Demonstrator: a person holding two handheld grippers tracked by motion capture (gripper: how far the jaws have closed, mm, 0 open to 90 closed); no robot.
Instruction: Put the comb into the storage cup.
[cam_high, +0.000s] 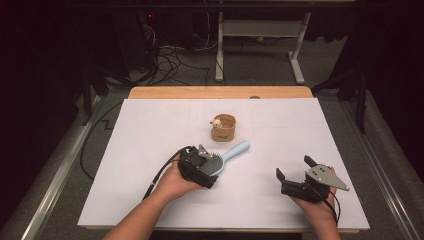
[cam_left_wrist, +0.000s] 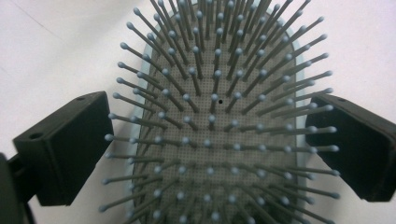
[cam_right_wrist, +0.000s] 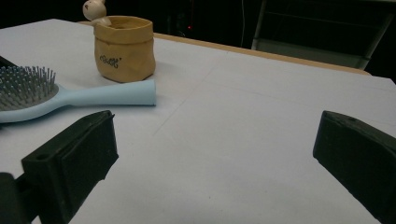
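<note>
White tabletop (cam_high: 150, 150) ahead, I'm straddling the brush (cam_high: 226, 156) head with my left gripper (cam_left_wrist: 205, 140), jaws wide and not yet gripping, needing to squeeze next; right gripper (cam_high: 295, 172) idling open.

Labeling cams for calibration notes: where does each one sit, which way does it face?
High view: above the person's table edge, facing forward and down on the table; both forearms, left gripper over the brush, right gripper.
Left gripper view: on the left gripper, looking onto the brush bristles; its jaws flank the head without pressing.
Right gripper view: on the right gripper, low, looking across the table; jaws open.
Shared: the brush appears in all; the cup in the high and right gripper views.
</note>
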